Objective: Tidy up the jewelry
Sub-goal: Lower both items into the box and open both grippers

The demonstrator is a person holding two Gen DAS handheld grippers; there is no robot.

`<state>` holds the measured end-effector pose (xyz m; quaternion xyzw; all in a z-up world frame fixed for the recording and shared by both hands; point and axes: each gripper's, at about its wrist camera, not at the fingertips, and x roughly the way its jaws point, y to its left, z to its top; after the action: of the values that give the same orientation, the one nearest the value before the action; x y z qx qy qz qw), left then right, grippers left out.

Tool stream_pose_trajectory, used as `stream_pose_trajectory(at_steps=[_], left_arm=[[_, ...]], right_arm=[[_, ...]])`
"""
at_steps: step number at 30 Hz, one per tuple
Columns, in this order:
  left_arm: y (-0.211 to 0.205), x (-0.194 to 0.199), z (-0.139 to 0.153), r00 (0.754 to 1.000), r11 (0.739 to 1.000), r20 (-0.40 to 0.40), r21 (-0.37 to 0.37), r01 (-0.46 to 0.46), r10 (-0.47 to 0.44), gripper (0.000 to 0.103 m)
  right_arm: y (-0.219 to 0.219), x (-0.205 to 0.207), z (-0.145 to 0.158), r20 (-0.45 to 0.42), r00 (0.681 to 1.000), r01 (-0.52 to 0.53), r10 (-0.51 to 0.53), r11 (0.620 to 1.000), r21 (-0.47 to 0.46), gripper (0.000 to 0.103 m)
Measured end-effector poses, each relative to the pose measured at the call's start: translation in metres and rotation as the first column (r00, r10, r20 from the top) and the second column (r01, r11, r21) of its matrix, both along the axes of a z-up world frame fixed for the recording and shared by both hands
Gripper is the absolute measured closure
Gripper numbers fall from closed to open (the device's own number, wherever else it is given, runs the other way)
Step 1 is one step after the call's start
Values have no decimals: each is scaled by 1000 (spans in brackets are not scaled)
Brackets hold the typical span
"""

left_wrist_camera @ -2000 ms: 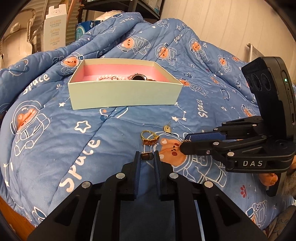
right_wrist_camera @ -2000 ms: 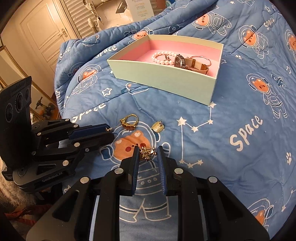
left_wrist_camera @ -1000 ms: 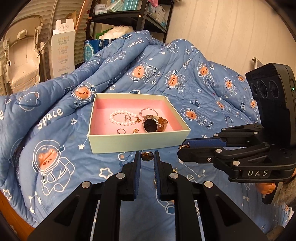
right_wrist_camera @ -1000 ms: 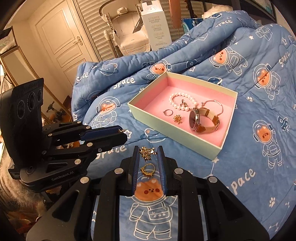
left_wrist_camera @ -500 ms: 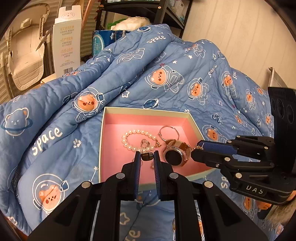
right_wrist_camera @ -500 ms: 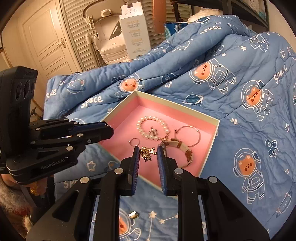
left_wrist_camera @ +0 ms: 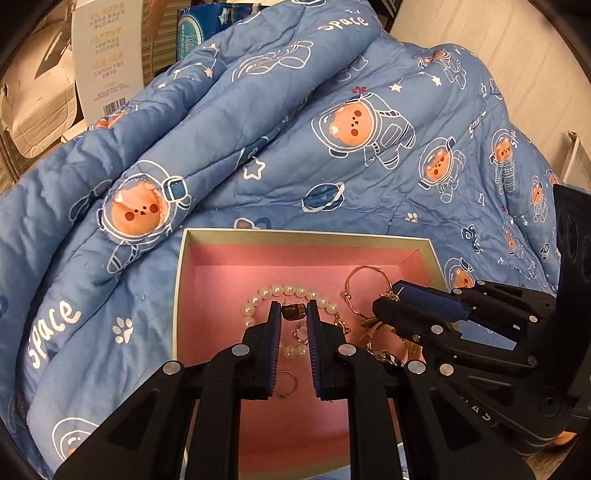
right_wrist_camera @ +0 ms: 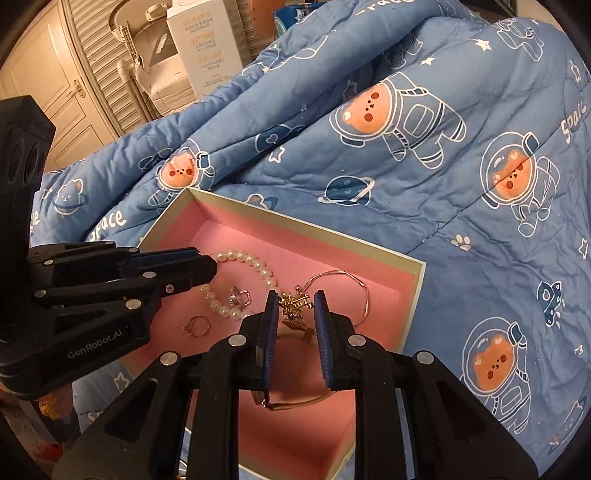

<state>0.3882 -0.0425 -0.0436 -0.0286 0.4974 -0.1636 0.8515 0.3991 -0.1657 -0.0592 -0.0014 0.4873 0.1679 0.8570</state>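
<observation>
A pale green box with a pink lining (left_wrist_camera: 229,273) (right_wrist_camera: 306,229) lies on the blue quilt. In it are a pearl bracelet (left_wrist_camera: 291,290) (right_wrist_camera: 240,258), a thin hoop (left_wrist_camera: 364,275) (right_wrist_camera: 343,280), small rings (left_wrist_camera: 286,382) (right_wrist_camera: 197,326) and a watch, mostly hidden by the grippers. My left gripper (left_wrist_camera: 294,312) is shut on a small dark brown earring (left_wrist_camera: 293,311) above the bracelet. My right gripper (right_wrist_camera: 295,301) is shut on a gold star-shaped earring (right_wrist_camera: 293,302) above the box's right half. Each gripper shows in the other's view (left_wrist_camera: 391,301) (right_wrist_camera: 210,267).
The blue astronaut-print quilt (left_wrist_camera: 258,122) (right_wrist_camera: 461,184) rises in folds behind the box. Beyond it stand a white carton (left_wrist_camera: 103,55) (right_wrist_camera: 207,40), a blue pack (left_wrist_camera: 207,26) and a louvred door (right_wrist_camera: 99,55).
Both grippers have carried their earrings from the quilt in front of the box forward to over its inside. The box now fills the lower part of both views.
</observation>
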Motion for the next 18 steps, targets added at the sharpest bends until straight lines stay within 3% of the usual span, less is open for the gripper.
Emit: stream_pose_trajectory(at_steps=[11, 18], left_arm=[[-7, 12, -18, 999, 999, -38, 43, -6, 8, 89], [-11, 9, -14, 1000, 999, -13, 48, 11, -10, 89]], right_arm=[[5, 15, -14, -30, 999, 8, -11, 997, -82, 83], [9, 16, -19, -16, 1000, -11, 9, 991, -134, 83]])
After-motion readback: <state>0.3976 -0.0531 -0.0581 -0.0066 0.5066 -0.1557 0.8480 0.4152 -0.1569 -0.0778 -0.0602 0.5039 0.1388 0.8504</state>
